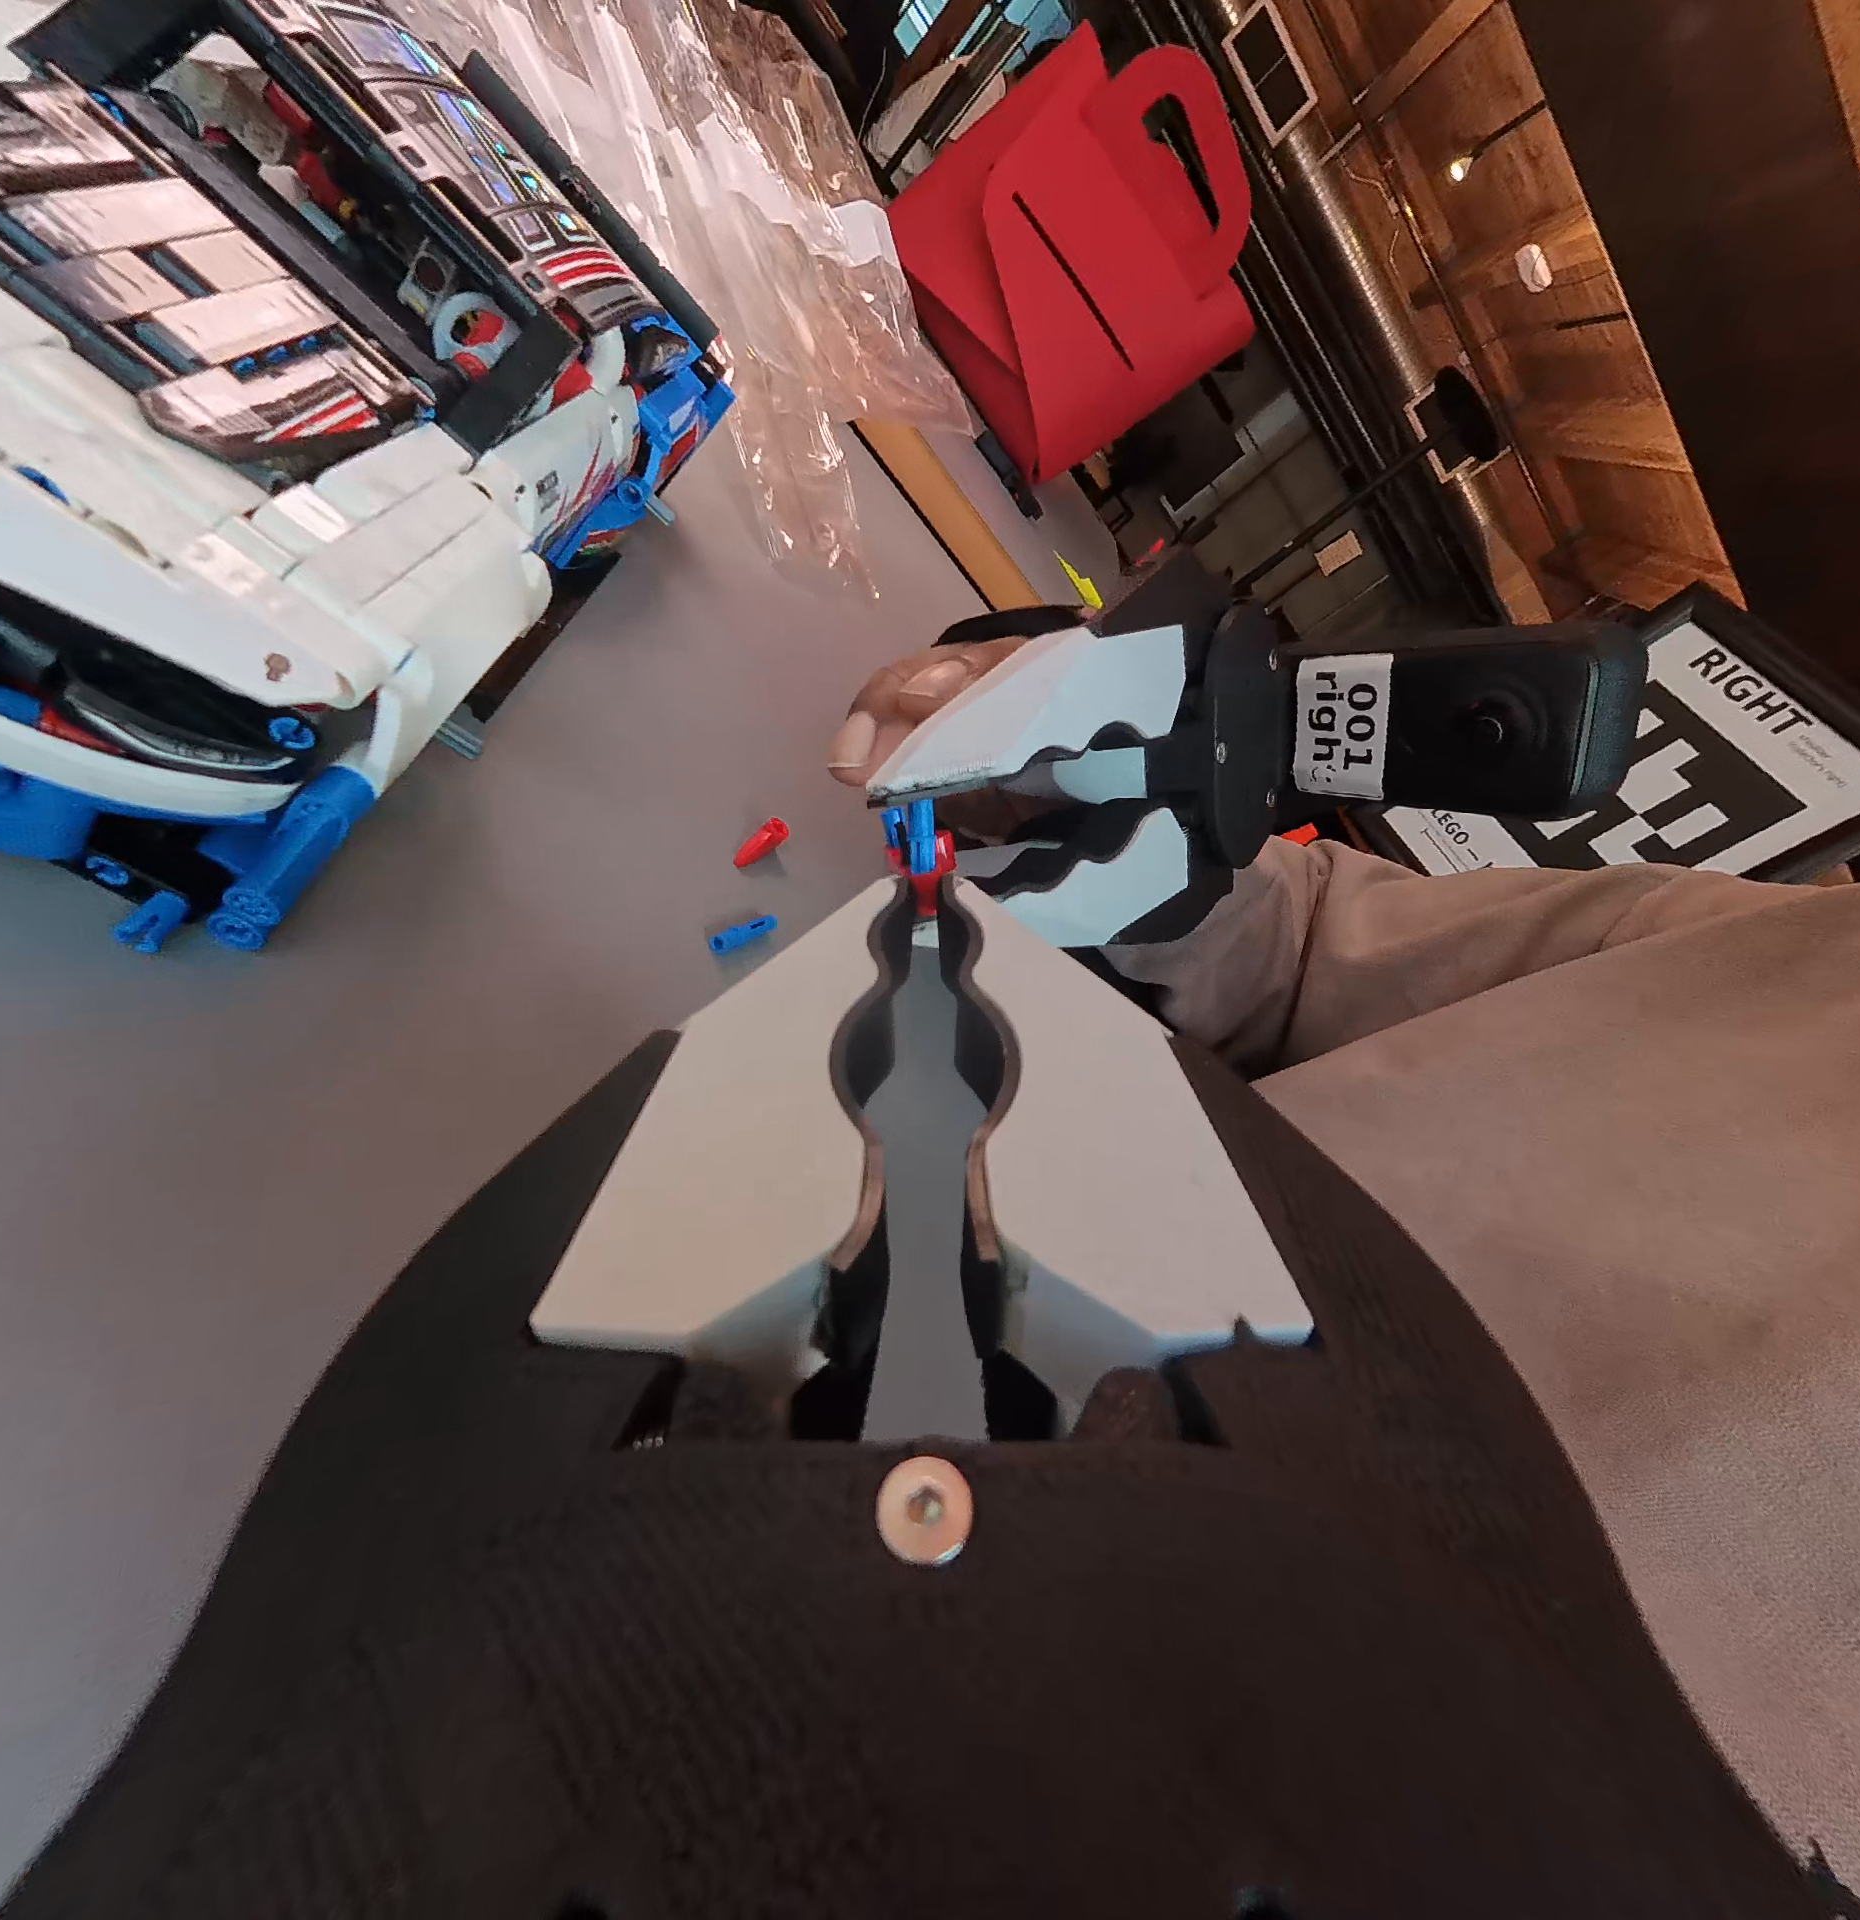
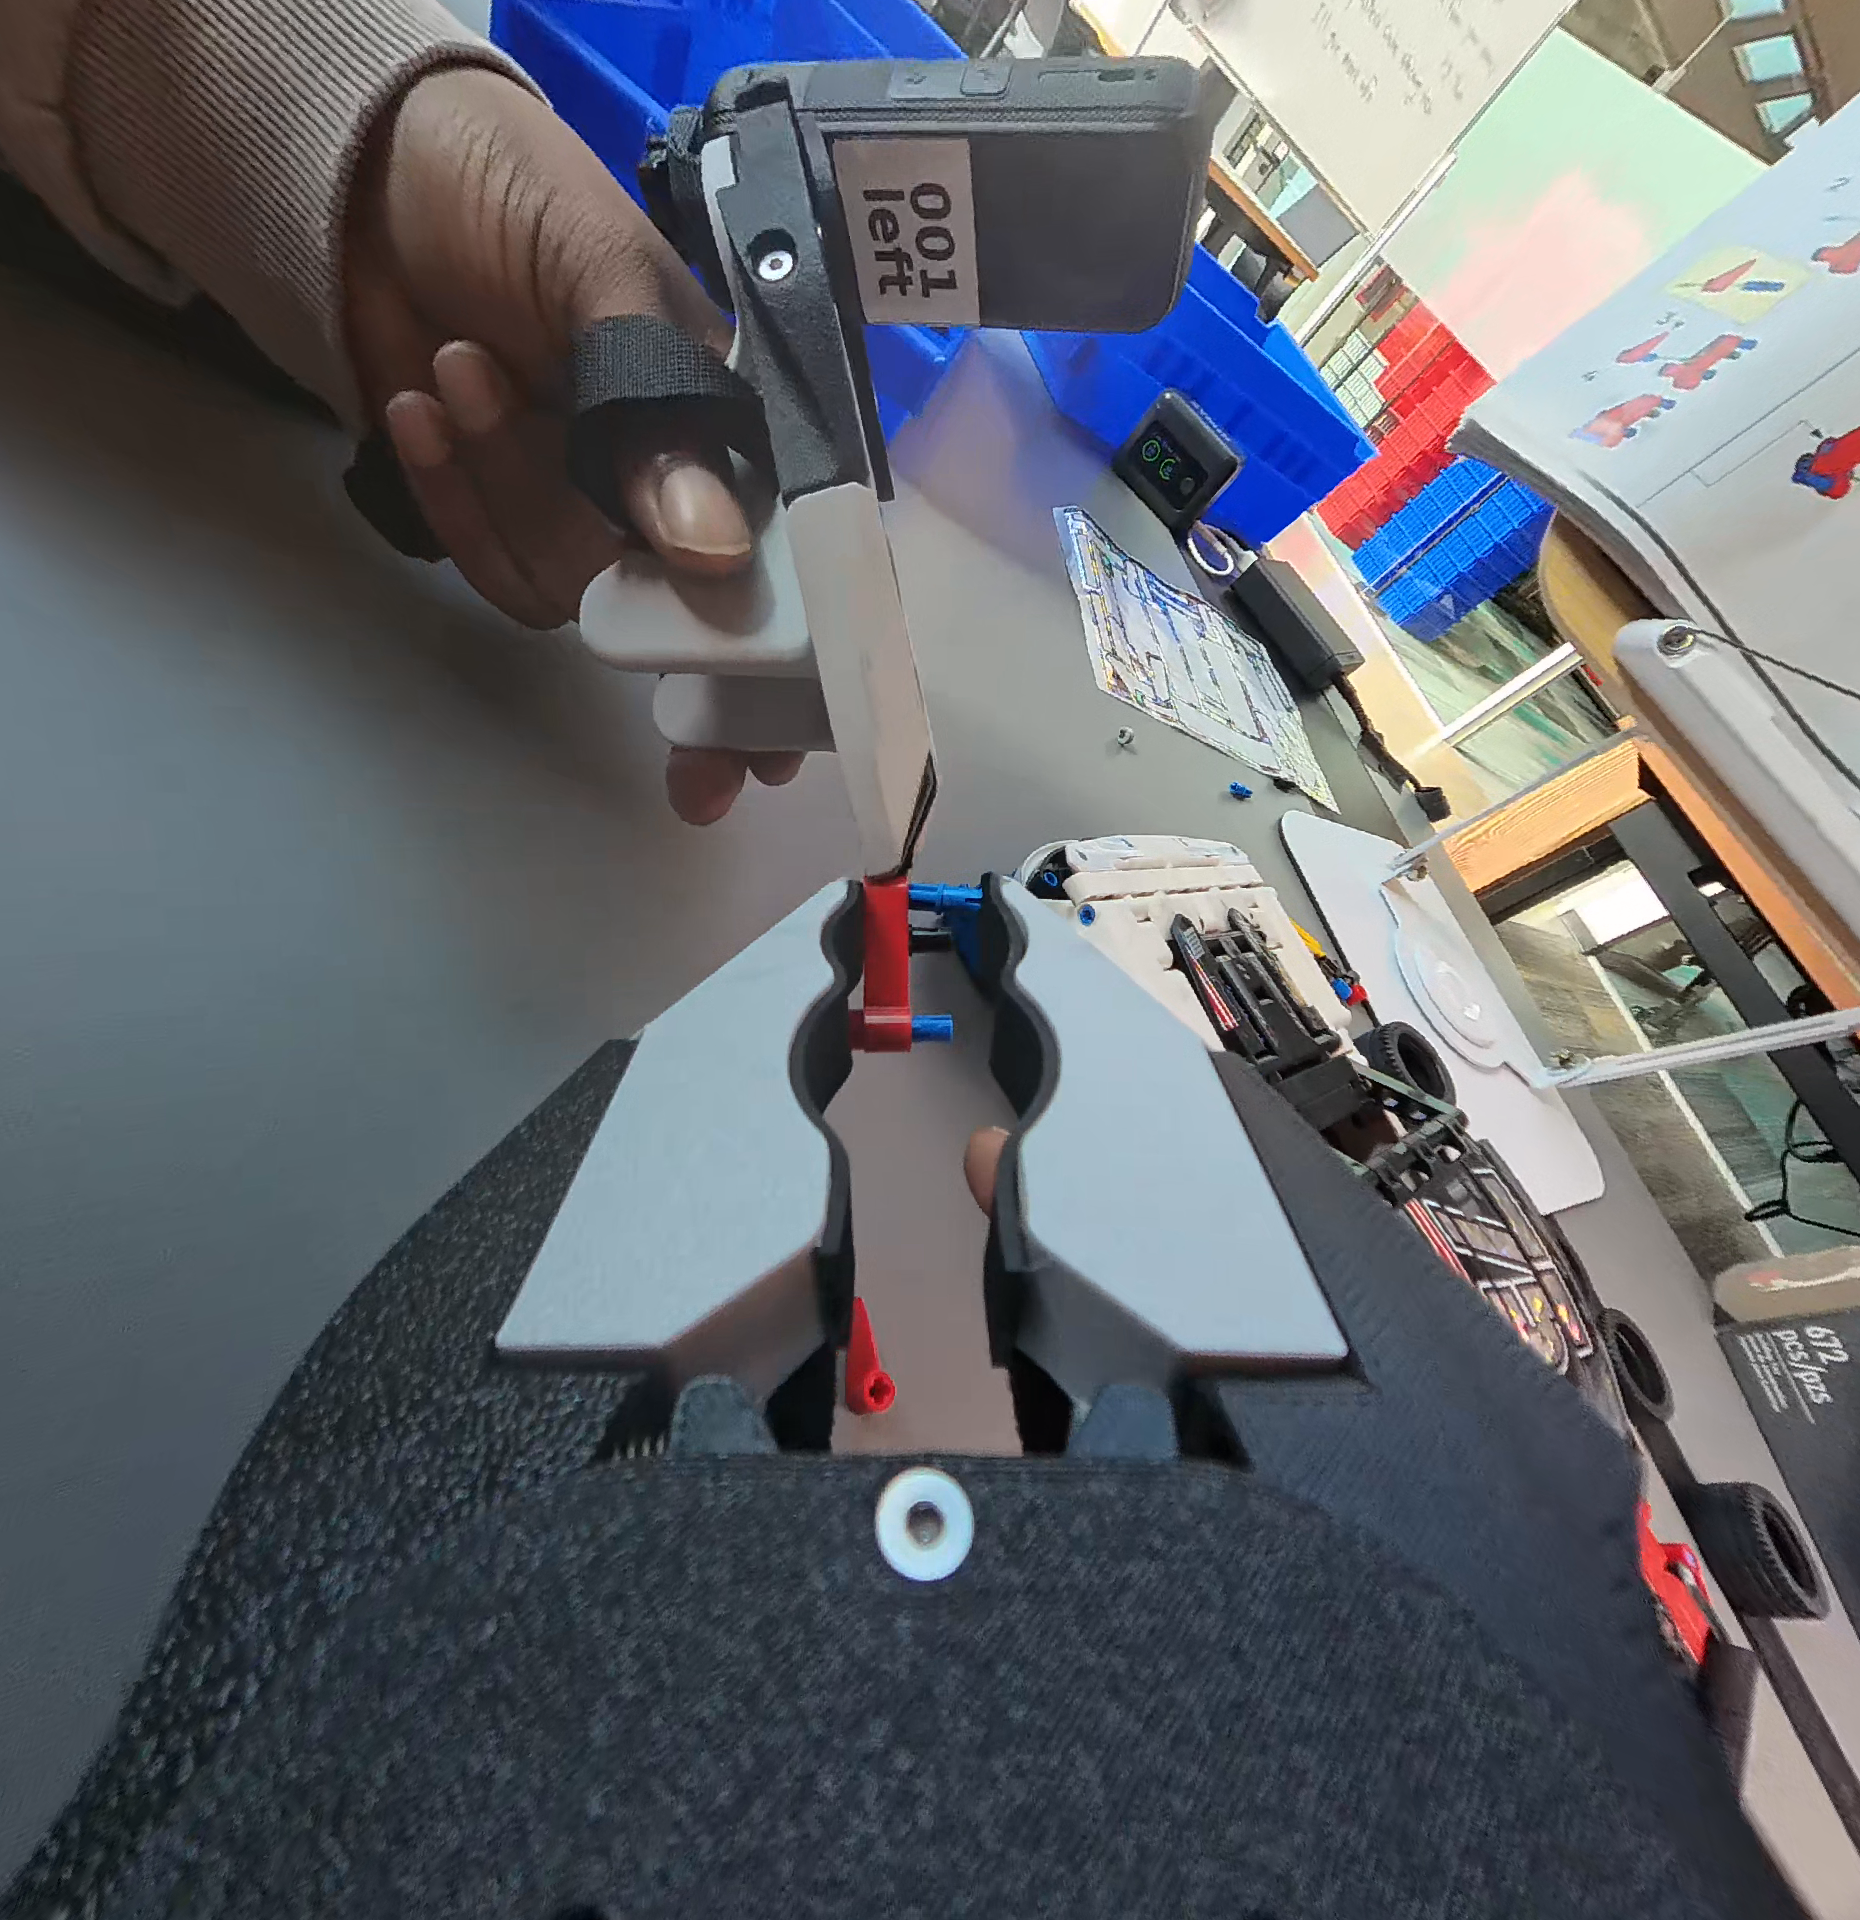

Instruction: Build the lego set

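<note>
My left gripper (image 1: pixel 921 899) is shut on a small red beam (image 2: pixel 884 961) and holds it above the grey table (image 1: pixel 490 1039). In the right wrist view it (image 2: pixel 895 857) comes down from above onto the beam's top end. My right gripper (image 2: pixel 924 899) is closed around a blue pin (image 2: pixel 941 894) and the beam's top, with the pin pressed against the beam. In the left wrist view the right gripper (image 1: pixel 921 821) reaches in from the right. A second blue pin (image 2: pixel 931 1027) sits in the beam's lower end.
A loose red piece (image 1: pixel 760 842) and a loose blue pin (image 1: pixel 741 932) lie on the table by the grippers. The white, blue and black lego car (image 1: pixel 230 520) stands to the left. Plastic bags (image 1: pixel 801 260), an instruction booklet (image 2: pixel 1736 343), a sticker sheet (image 2: pixel 1186 665) and blue bins (image 2: pixel 1165 343) lie farther off. Both grippers' tips are close together, under 4 cm apart. Left tips and right tips are each some 10 cm from the loose red piece (image 1: pixel 760 842). It is also in sight in the right wrist view (image 2: pixel 866 1378).
</note>
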A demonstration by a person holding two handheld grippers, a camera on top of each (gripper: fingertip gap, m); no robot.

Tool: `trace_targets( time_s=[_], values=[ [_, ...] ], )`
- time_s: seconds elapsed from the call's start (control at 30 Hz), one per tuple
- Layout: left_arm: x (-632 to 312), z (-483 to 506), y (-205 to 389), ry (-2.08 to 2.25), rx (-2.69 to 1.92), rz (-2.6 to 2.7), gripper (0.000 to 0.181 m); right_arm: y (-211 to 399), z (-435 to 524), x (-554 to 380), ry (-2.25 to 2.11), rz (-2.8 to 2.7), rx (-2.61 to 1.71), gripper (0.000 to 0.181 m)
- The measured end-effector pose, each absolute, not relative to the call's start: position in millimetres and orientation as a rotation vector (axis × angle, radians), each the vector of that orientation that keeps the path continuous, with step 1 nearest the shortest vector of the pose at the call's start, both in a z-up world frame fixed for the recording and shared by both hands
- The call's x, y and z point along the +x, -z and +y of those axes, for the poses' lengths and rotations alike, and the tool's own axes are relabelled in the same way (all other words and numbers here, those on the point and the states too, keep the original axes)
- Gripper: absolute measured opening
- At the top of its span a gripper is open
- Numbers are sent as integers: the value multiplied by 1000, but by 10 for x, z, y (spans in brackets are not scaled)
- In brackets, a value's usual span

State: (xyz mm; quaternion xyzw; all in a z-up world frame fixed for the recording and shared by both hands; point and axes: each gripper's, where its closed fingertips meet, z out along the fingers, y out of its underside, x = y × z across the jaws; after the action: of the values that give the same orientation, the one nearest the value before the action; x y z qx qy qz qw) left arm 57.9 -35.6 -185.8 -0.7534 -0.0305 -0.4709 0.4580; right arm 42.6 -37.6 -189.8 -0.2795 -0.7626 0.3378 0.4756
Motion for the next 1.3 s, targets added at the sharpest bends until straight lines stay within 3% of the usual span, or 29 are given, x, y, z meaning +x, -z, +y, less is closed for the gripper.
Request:
trace_targets(
  time_s=[0.57, 0.67, 0.77, 1.03, 1.3],
  values=[
    [555, -381, 1818, 1156, -1841, -73, 0, 1876, -384, 456, -783, -1858, -597, 19],
    [637, -397, 1859, 1157, -1875, -41, 9, 1918, -406, 449, -762, -1877, -588, 19],
    [622, -394, 1877, 1141, -1883, -43, 1, 1901, -420, 450, -784, -1867, -600, 19],
    [599, -402, 1900, 1064, -1917, -23, 8, 1893, -433, 432, -747, -1857, -575, 20],
    [647, -414, 1929, 1073, -1930, 1, 3, 1927, -455, 449, -711, -1872, -544, 19]
  ],
)
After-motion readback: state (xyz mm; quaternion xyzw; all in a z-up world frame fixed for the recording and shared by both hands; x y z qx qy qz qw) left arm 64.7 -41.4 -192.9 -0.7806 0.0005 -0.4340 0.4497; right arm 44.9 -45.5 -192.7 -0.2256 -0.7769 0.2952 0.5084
